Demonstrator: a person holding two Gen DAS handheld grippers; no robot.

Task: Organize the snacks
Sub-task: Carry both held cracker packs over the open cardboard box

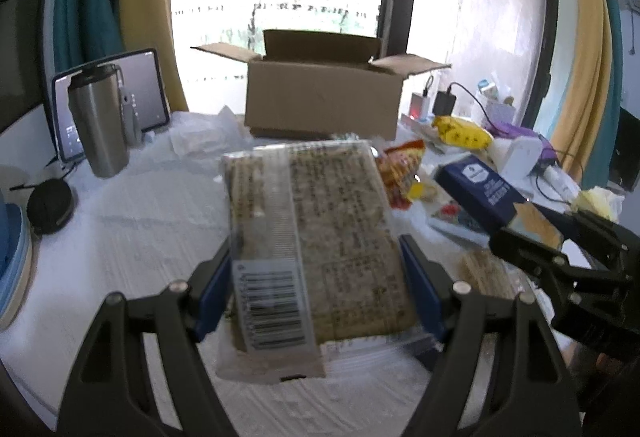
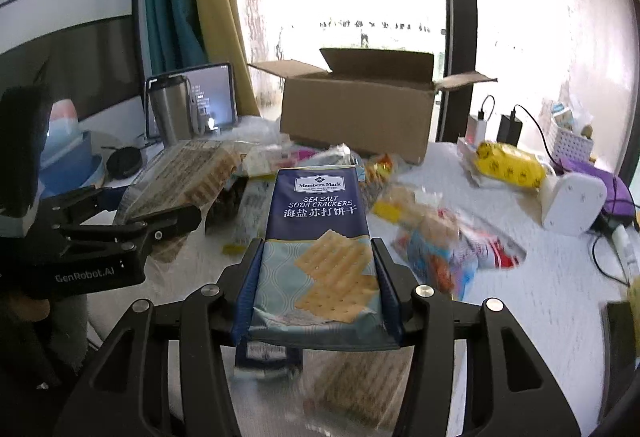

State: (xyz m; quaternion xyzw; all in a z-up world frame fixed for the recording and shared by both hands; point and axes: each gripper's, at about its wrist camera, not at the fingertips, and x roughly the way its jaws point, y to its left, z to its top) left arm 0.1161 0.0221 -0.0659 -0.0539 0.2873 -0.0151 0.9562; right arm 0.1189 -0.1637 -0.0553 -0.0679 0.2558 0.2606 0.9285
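Now left gripper point(image 1: 316, 301) clamps a flat clear-plastic biscuit pack point(image 1: 312, 237); right gripper point(image 2: 318, 289) clamps a glossy rectangular cracker packet point(image 2: 320, 237).

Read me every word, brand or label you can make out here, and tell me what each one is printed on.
"Member's Mark", "SEA SALT SODA CRACKERS", "海盐苏打饼干": on the blue cracker pack in the right gripper.
"GenRobot.AI": on the left gripper body.
Clear biscuit pack in the left gripper: barcode and dense print, too blurred to read.
Tablet screen, yellow bag, other wrappers: too small or blurred.
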